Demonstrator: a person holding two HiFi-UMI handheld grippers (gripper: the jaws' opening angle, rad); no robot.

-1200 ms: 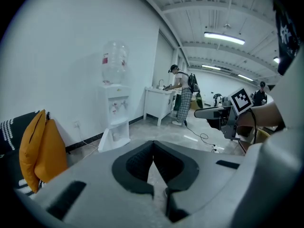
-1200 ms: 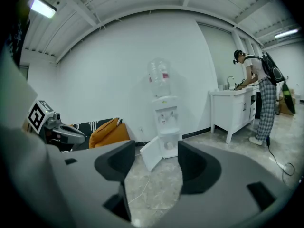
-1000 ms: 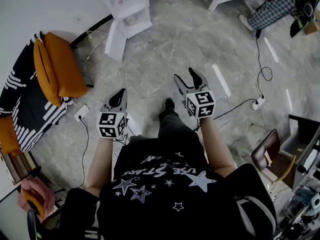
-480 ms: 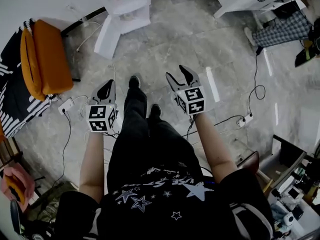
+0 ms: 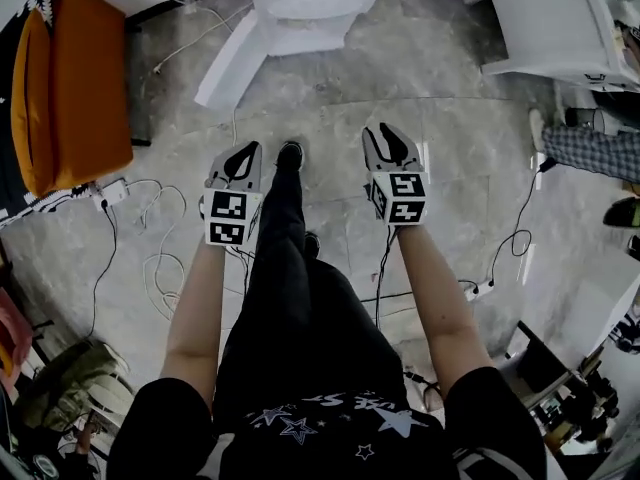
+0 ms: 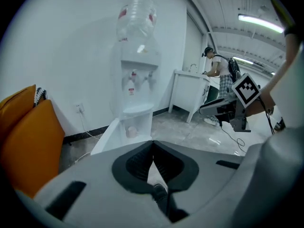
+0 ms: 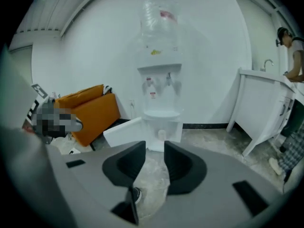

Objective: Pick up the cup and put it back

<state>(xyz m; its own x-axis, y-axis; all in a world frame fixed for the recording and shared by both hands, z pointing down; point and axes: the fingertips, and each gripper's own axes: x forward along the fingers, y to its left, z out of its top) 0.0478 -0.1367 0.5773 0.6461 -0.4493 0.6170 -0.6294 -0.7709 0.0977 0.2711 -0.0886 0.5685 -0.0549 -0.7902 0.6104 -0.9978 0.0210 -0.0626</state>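
Grey marble floor (image 5: 440, 98). White water dispenser (image 7: 160, 87) ahead, lower door swung open, cup (image 7: 162, 135) inside that compartment. Left gripper (image 5: 240, 158) pinched together, empty. Right gripper (image 5: 390, 140) half apart, jaws have just been closing, nothing between. Best to widen right and approach level, clear of the door.

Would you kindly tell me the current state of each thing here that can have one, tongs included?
left tongs: shut, nothing between the jaws.
right tongs: partly open; the jaws have just been closing, with nothing between them.
water dispenser: lower door swung open.
cup: sitting inside the open lower compartment, not held.
water bottle: seated on top of the dispenser.
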